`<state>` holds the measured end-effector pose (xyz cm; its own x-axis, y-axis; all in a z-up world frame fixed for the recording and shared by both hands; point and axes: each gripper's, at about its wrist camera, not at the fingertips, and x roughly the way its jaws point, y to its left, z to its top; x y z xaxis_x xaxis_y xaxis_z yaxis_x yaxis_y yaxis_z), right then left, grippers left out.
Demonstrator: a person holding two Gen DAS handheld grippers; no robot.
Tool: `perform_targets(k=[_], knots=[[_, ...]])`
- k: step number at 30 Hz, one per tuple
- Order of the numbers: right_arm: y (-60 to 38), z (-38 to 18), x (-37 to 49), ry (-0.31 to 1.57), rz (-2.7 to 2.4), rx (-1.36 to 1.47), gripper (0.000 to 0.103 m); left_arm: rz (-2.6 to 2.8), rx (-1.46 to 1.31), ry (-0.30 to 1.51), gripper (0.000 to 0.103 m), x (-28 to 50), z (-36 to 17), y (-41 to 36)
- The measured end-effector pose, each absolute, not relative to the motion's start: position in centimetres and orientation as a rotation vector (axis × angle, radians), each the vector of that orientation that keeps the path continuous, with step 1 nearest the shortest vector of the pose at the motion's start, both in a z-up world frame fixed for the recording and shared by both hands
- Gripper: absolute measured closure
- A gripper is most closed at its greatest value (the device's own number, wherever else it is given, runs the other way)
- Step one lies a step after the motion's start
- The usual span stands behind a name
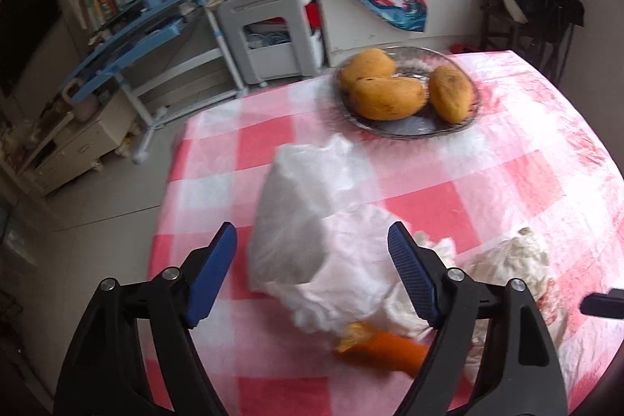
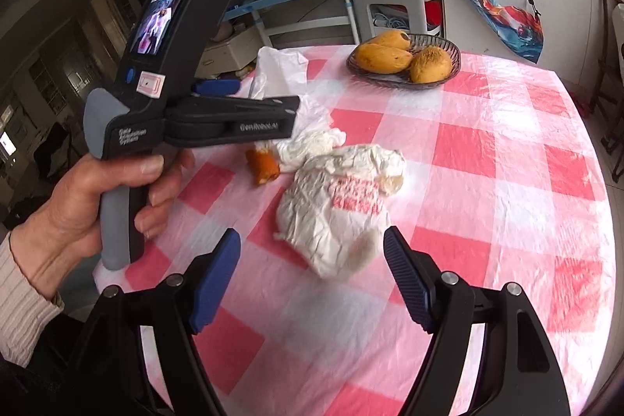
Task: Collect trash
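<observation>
Seemingly empty, left gripper (image 1: 312, 271) gapes wide over the blurred plastic bag (image 1: 288, 221); right gripper (image 2: 312, 275) likewise above crumpled paper (image 2: 335, 205)

We see a crumpled white plastic bag (image 1: 288, 217), a wadded red-printed wrapper (image 2: 343, 205) and an orange peel (image 2: 264, 164) (close together) on the counter (image 2: 507, 151).

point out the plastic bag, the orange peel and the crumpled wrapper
plastic bag (image 1: 296, 205), left wrist view, middle of its body
orange peel (image 2: 264, 164), right wrist view, its orange outer side
crumpled wrapper (image 2: 335, 205), right wrist view, beside the red print
</observation>
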<state>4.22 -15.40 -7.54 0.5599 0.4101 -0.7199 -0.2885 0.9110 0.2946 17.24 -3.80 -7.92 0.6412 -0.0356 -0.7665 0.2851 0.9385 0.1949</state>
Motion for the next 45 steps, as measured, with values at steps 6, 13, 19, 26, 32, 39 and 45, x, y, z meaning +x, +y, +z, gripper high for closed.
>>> perform_targets(k=[6,13,19,26,32,39,45], knots=[[-15.5,-8.2,6.2,0.935,0.408,0.171,0.043,-0.278,0.281,1.0,0.085,17.2,-10.0,-4.5],[-15.4,-8.7,4.5,0.988,0.468,0.165,0.085,-0.35,0.207,1.066,0.093,13.4,-10.1,-3.8],[-15.2,-7.7,1.0,0.99,0.52,0.095,0.092,-0.396,0.178,1.117,0.093,8.5,-9.9,-3.5],[-16.5,-7.1,-2.9,1.024,0.536,0.031,0.093,-0.446,0.069,1.174,0.092,2.0,-9.7,-2.6],[-18.2,-6.6,-3.3,1.042,0.5,0.012,0.076,-0.363,0.061,1.054,0.057,0.1,-6.8,-0.5],[-17.9,-6.2,-3.5,0.995,0.473,-0.047,0.044,-0.288,-0.024,1.009,0.05,2.4,-5.2,2.4],[-16.5,-6.6,-3.2,0.966,0.491,-0.095,0.036,-0.269,0.063,1.038,0.044,2.8,-6.5,0.8]])
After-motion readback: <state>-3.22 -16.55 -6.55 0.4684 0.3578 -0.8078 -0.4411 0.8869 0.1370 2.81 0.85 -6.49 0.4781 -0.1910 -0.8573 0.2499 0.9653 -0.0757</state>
